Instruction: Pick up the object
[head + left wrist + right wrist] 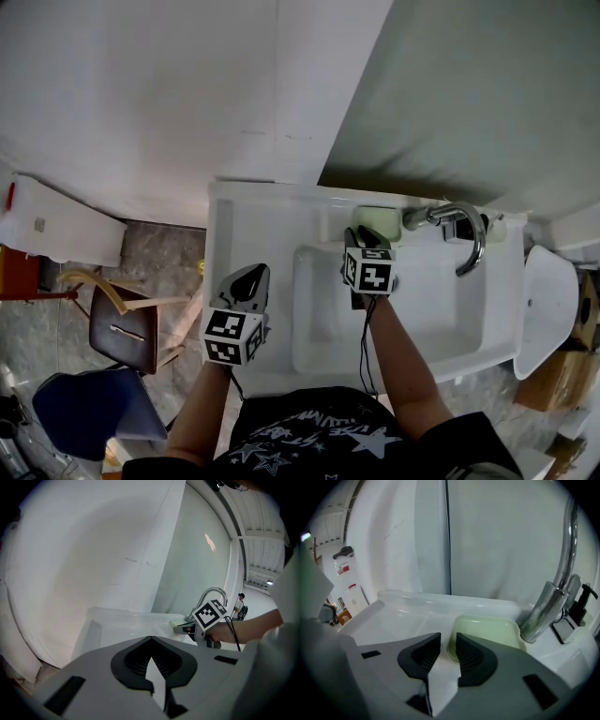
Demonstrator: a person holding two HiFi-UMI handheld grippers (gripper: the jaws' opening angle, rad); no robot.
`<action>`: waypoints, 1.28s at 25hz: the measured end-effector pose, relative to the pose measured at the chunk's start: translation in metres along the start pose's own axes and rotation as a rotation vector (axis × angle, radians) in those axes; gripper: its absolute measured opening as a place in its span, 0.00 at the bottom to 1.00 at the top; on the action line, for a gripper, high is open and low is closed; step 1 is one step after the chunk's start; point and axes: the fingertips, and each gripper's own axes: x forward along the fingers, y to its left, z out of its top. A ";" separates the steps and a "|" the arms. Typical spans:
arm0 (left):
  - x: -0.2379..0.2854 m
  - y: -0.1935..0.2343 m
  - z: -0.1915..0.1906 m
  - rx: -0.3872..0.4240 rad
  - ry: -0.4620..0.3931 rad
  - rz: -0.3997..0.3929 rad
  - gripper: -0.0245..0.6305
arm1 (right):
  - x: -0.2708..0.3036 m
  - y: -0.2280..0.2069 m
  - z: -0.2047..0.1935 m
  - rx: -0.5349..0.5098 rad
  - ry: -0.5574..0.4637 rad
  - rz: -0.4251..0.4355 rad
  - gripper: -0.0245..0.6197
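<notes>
A pale green soap dish (379, 217) (492, 629) lies on the back ledge of a white sink (262, 225), just left of the faucet base. My right gripper (362, 235) (447, 643) hovers at the dish's left end. Its jaws stand a narrow gap apart, with the dish's left rim in that gap. A thin strip of white ledge still shows beside the left pad, so I see no pressing contact. My left gripper (251, 276) (151, 639) is shut and empty, resting over the sink's left ledge, well away from the dish.
A chrome faucet (466, 232) (555, 597) curves over the basin just right of the dish. A dark pump dispenser (581, 603) stands behind it. A white wall backs the sink. On the floor to the left are a brown chair (125, 330) and a blue seat (89, 409).
</notes>
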 end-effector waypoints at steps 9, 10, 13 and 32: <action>-0.004 -0.002 -0.007 -0.012 0.013 -0.001 0.06 | -0.001 -0.003 0.001 -0.035 0.024 -0.060 0.10; -0.004 -0.002 -0.007 -0.013 0.012 -0.003 0.06 | -0.001 -0.003 0.001 -0.033 0.025 -0.060 0.10; -0.005 -0.002 -0.006 -0.006 0.010 -0.005 0.06 | -0.005 -0.005 0.002 -0.020 0.018 -0.064 0.09; -0.066 -0.054 -0.003 0.027 -0.070 0.004 0.06 | -0.115 0.011 0.004 -0.011 -0.148 0.012 0.09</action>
